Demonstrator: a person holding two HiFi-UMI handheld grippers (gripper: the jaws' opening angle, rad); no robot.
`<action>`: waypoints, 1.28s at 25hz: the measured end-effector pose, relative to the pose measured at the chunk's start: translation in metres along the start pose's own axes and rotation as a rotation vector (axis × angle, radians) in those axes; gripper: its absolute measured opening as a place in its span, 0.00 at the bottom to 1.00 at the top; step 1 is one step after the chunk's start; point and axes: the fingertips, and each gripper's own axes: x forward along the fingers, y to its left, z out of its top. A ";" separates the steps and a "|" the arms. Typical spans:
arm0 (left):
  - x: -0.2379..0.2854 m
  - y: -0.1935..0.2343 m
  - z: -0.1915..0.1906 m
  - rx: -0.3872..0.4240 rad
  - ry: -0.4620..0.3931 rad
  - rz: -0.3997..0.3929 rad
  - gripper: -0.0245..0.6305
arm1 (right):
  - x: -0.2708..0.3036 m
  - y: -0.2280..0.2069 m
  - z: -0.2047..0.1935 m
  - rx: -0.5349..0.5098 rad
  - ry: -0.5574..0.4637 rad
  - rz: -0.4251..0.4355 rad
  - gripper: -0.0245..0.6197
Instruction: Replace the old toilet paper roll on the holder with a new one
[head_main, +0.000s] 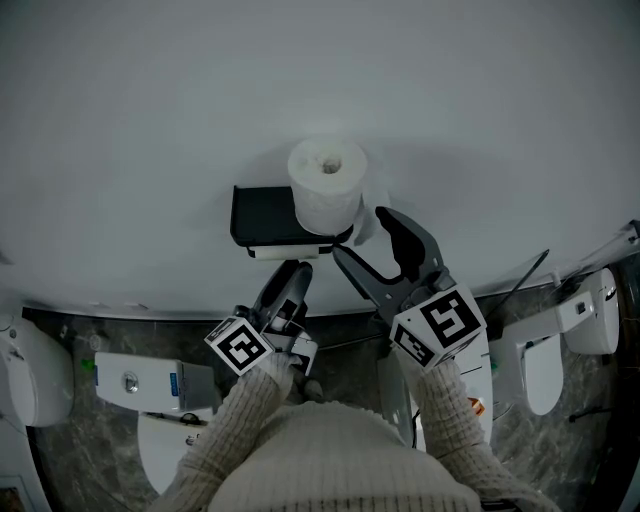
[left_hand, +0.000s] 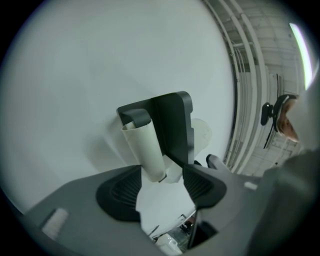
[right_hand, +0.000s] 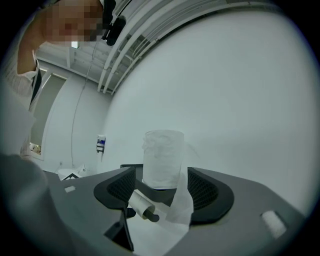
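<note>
The holder, a black bracket, is fixed to the pale wall at 12 o'clock from the person in the head view, with both grippers raised toward it from below. The right gripper comes in from 5 o'clock of the holder with its jaws wide apart and nothing clamped between them. In the right gripper view the pads frame the lower part of the new roll without touching it. The left gripper reaches up from 6 o'clock. In the left gripper view its jaws also stand apart, with the free end of the old tube lying in the gap between the pads, and no squeeze on it can be seen. The new roll is full and white. It stands upright on end on the holder's top, toward its 2 o'clock corner, with its core hole showing in the head view. The old tube, a bare pale cardboard core, sits on the holder's spindle along its 6 o'clock edge. In the left gripper view it slants down out of the holder toward the camera. A loose tail of paper hangs from the new roll at its 5 o'clock, just beside the tube.
</note>
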 end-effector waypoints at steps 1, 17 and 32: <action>0.001 0.000 0.001 -0.003 -0.002 -0.004 0.42 | 0.003 -0.001 0.004 0.003 -0.010 0.003 0.54; 0.006 0.012 0.014 -0.043 -0.059 -0.016 0.48 | 0.044 -0.006 0.037 -0.016 -0.069 0.021 0.71; 0.011 0.023 0.023 -0.078 -0.072 -0.037 0.42 | 0.064 -0.005 0.035 -0.023 -0.056 0.022 0.70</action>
